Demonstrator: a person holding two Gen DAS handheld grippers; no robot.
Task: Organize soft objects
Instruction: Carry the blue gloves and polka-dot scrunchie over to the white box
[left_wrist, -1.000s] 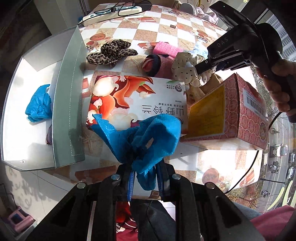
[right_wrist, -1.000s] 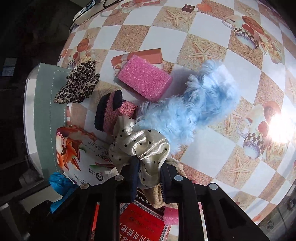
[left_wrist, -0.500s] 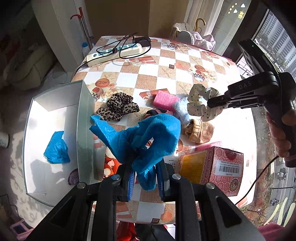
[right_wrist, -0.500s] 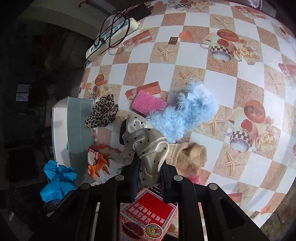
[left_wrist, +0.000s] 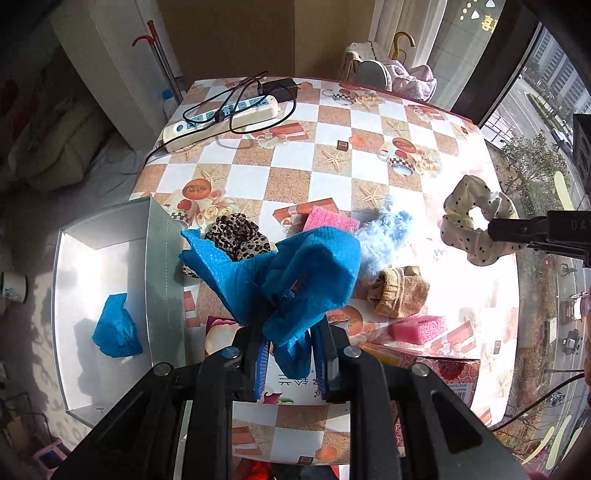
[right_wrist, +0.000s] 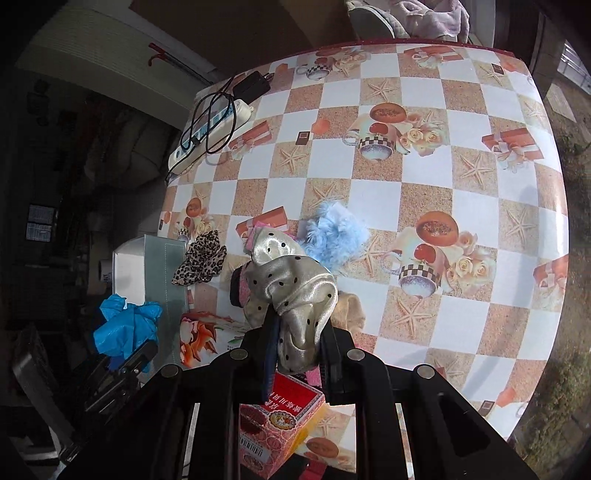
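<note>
My left gripper (left_wrist: 291, 363) is shut on a crumpled blue cloth (left_wrist: 291, 273) and holds it high above the table, near the grey bin (left_wrist: 110, 266) at the left edge. Another blue cloth (left_wrist: 116, 326) lies in the bin. My right gripper (right_wrist: 297, 356) is shut on a cream polka-dot scrunchie (right_wrist: 291, 288), also lifted; the scrunchie shows in the left wrist view (left_wrist: 476, 229). On the table lie a leopard scrunchie (left_wrist: 236, 236), a pink sponge (left_wrist: 330, 221), a fluffy light-blue piece (left_wrist: 384, 236), a tan sock (left_wrist: 400, 293) and another pink sponge (left_wrist: 417, 328).
A white power strip (left_wrist: 221, 122) with black cables lies at the table's far left. A red patterned box (right_wrist: 280, 421) and a flat printed packet (right_wrist: 207, 332) sit at the near edge. A dark pink-lined item (right_wrist: 238, 286) lies beside the leopard scrunchie (right_wrist: 201, 258).
Both grippers have risen well above the table with their loads, so much more of the table shows. The blue cloth and the polka-dot scrunchie stay held.
</note>
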